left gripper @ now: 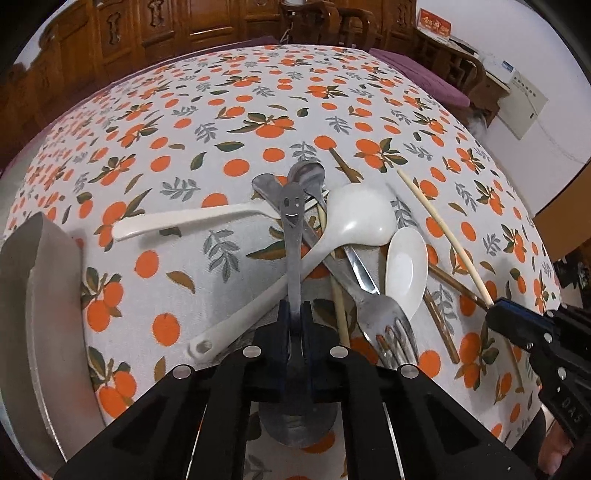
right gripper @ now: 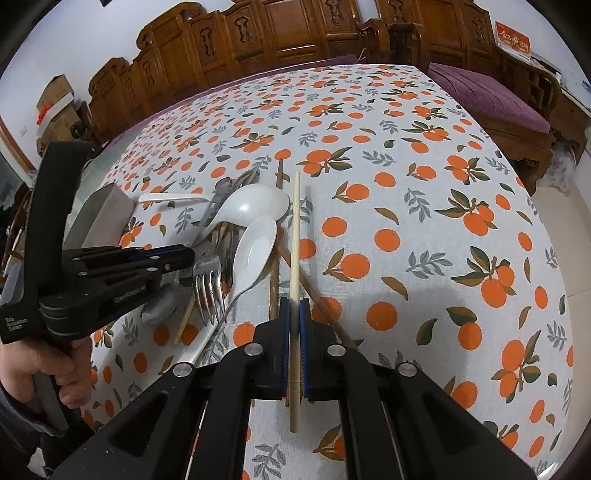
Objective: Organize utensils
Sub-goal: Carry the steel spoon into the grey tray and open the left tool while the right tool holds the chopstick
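**Both grippers clamped: a smiley spoon on the left, a pale chopstick on the right**

Eyes on the utensil pile (left gripper: 343, 254) in the middle of the orange-print tablecloth (left gripper: 229, 110). The left gripper (left gripper: 295, 314) has its jaws together on the handle of a metal spoon with a smiling face (left gripper: 293, 236); the spoon's bowl shows below the jaws, its handle pointing up over the heap. No earlier view to compare, so that is the grip as it stands.

Around it lie a large white ladle (left gripper: 354, 218), a small white soup spoon (left gripper: 406, 266), a long white spoon handle (left gripper: 177, 221) reaching left, a metal fork (left gripper: 391, 325) with tines toward the camera, and dark brown chopsticks (left gripper: 439, 321) crossing beneath.

Over to the right gripper (right gripper: 294, 317): jaws pinched on a pale wooden chopstick (right gripper: 294, 236), which runs straight ahead past the ladle, its butt end sticking out behind the blue pads (right gripper: 303, 332).

A metal tray (left gripper: 40, 295) sits at the left edge. A hand (right gripper: 44, 369) holds the left gripper's handle. Carved wooden furniture (right gripper: 280, 33) stands beyond the table.
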`<state>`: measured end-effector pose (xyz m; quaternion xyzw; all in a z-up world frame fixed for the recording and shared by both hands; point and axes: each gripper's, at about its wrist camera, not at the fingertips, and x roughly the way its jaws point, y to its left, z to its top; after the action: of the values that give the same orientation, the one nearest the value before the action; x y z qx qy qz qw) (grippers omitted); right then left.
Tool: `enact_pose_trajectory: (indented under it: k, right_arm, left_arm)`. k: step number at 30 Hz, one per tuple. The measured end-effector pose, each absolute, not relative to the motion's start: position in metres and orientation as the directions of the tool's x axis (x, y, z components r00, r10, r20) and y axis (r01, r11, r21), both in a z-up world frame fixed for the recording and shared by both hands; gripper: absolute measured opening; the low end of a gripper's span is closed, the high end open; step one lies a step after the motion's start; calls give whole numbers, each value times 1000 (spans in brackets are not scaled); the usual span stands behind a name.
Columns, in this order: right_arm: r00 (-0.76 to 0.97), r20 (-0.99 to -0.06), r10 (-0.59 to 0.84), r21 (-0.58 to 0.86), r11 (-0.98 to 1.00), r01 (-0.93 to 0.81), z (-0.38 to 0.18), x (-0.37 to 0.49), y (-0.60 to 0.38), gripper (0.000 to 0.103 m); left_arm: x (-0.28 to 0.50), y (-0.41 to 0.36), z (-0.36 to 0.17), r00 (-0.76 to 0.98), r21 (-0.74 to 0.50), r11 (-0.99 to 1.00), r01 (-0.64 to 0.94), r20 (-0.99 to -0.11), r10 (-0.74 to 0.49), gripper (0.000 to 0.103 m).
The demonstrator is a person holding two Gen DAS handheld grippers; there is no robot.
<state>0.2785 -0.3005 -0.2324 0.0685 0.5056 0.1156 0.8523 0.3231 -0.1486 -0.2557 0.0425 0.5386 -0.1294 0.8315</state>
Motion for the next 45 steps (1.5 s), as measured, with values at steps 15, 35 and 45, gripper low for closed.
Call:
enact_pose_trajectory:
  k: [15,35,45]
  right_arm:
    - [461,-849,258,221,966,-134,-226,277,-296,6]
    - [583,-781,224,127,971,-202,-162,267,-281,6]
    - [619,-745,249,104,960,-261,-131,279,-233,6]
  left_arm:
    - [303,-142,-228,410,-81,949,303,-888,-206,5]
    - [244,-126,-155,456,-85,901,425,-840,-294,5]
    - [232,-69,-108,543,-56,924,377,-795,-270,5]
